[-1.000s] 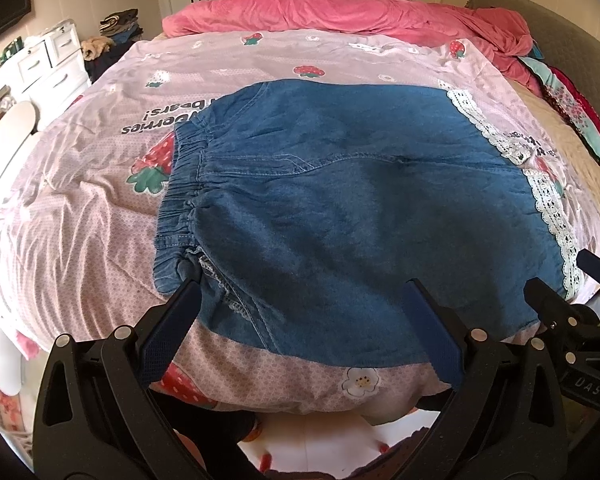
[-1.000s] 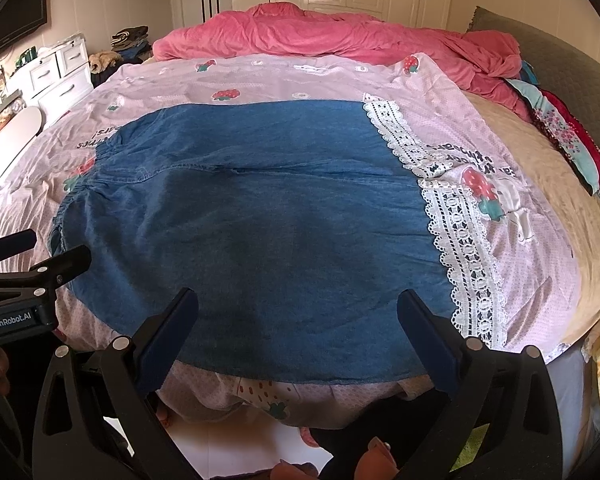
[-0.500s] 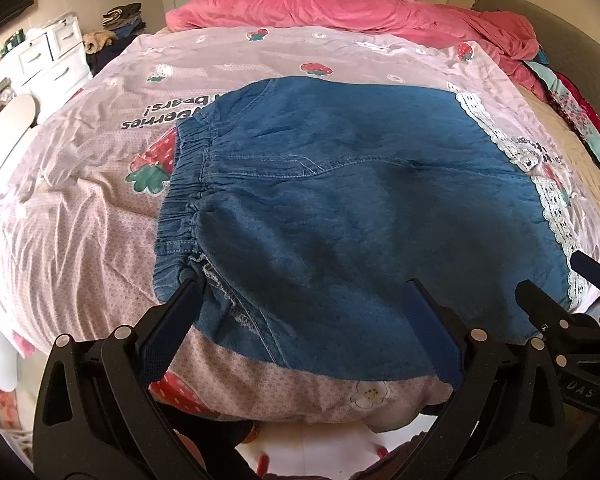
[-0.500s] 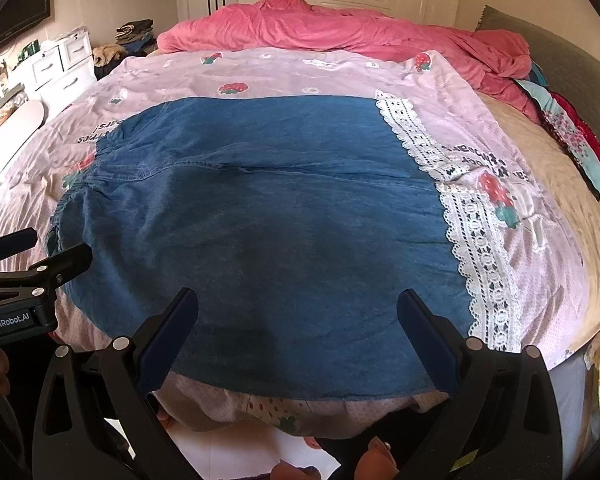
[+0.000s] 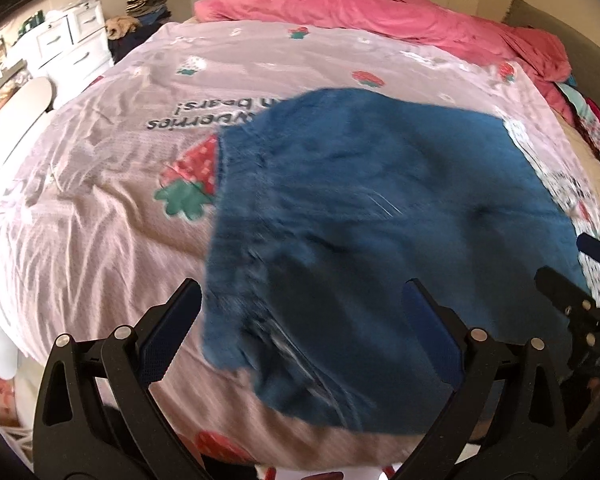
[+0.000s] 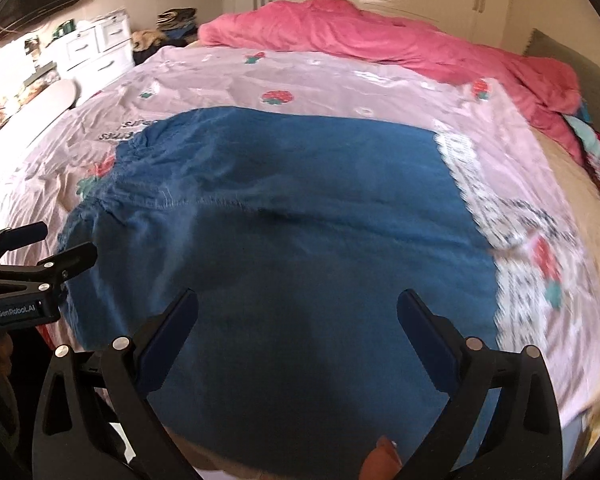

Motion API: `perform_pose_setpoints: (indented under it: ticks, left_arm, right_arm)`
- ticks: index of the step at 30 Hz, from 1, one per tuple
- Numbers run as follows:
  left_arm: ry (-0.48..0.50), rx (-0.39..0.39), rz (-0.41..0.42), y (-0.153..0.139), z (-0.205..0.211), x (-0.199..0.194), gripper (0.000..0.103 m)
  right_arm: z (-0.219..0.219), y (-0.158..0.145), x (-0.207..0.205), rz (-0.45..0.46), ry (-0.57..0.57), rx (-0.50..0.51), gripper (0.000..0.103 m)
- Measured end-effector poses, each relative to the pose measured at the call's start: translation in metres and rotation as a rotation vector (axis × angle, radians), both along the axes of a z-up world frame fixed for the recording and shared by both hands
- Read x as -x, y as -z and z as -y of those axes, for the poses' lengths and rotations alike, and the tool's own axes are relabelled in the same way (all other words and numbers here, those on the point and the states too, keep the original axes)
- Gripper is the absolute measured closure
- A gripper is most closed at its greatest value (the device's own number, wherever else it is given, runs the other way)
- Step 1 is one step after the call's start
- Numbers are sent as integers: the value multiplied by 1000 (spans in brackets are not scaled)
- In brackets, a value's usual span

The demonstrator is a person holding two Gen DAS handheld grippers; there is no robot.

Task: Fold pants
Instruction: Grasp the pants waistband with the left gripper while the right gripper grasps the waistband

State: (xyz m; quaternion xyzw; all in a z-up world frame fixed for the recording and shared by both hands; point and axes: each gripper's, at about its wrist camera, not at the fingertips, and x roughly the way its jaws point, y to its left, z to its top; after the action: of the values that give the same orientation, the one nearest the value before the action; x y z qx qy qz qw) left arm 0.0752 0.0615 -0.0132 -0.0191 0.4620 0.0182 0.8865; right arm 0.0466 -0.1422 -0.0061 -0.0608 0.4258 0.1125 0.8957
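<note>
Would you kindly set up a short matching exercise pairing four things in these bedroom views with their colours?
Things:
1. pants
2. duvet bunched at the far end of the bed
3. drawer unit by the wall
4. sheet under the pants

Colours:
A. white
B. pale pink with strawberry print
C. denim blue
D. bright pink

Pairs: 1-C, 2-D, 3-A, 4-B

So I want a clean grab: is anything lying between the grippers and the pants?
Nothing visible. Both the left hand-held gripper and right hand-held gripper hang open directly over the bare denim pants.
</note>
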Motion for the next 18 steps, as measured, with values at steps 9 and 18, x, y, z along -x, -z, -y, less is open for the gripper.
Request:
perform_pose_setpoints:
  ticks: [9, 18]
  left_arm:
    - [-90, 21, 11, -6, -58, -59, 9]
    - [-27, -60, 12, 10, -71, -112, 9]
  right_arm:
    - [-29, 2, -98, -22, -90, 51, 4]
    - [-57, 9, -158, -10, -185, 113, 4]
